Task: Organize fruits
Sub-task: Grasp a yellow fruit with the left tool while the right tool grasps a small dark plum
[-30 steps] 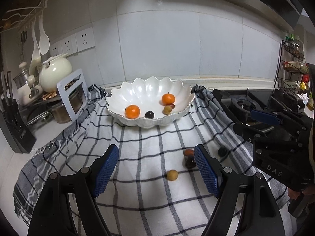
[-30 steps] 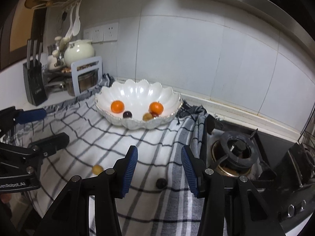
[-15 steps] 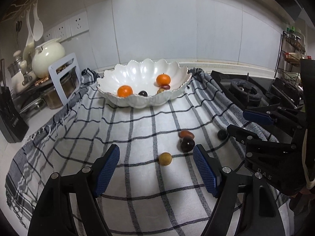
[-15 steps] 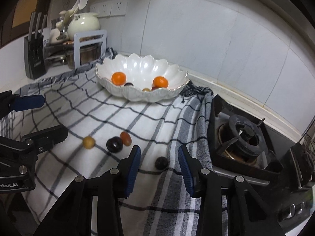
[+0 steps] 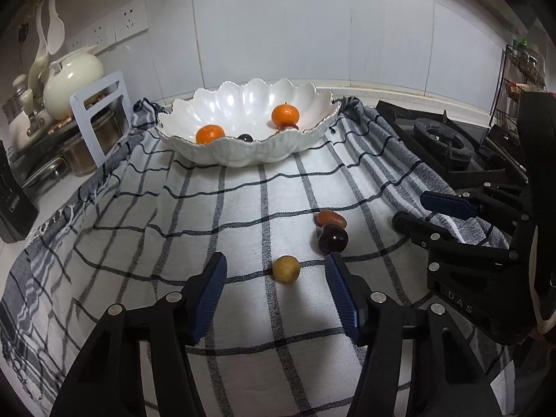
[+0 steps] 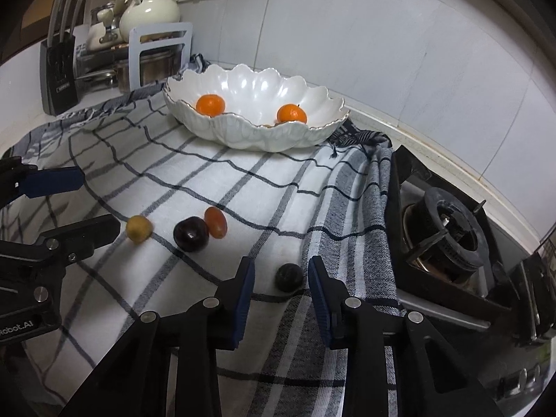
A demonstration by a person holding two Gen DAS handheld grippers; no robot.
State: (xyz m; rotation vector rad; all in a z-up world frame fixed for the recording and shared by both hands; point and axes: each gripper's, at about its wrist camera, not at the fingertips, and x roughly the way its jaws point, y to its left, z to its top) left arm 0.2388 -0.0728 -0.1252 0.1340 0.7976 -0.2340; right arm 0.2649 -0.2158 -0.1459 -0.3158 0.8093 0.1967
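A white scalloped bowl (image 5: 222, 153) (image 6: 243, 135) at the back of the checked cloth holds two oranges (image 5: 210, 134) (image 5: 285, 115) and a few small dark fruits. On the cloth lie a small yellow fruit (image 5: 286, 268) (image 6: 138, 228), a dark plum (image 5: 333, 239) (image 6: 191, 234), a reddish oval fruit (image 5: 330, 219) (image 6: 215, 222) and a small dark round fruit (image 6: 288, 277). My left gripper (image 5: 276, 278) is open, with the yellow fruit between its fingertips. My right gripper (image 6: 281, 278) is open around the small dark fruit.
A gas hob (image 6: 448, 239) stands just right of the cloth. A pot rack with a cream teapot (image 5: 71, 85) and a knife block (image 6: 57, 69) stand at the left. The tiled wall runs behind the bowl. A spice shelf (image 5: 521, 76) stands at the far right.
Both grippers have moved down and forward toward the cloth. The yellow fruit now lies between the left fingertips and the small dark fruit between the right ones. The fruits have not moved.
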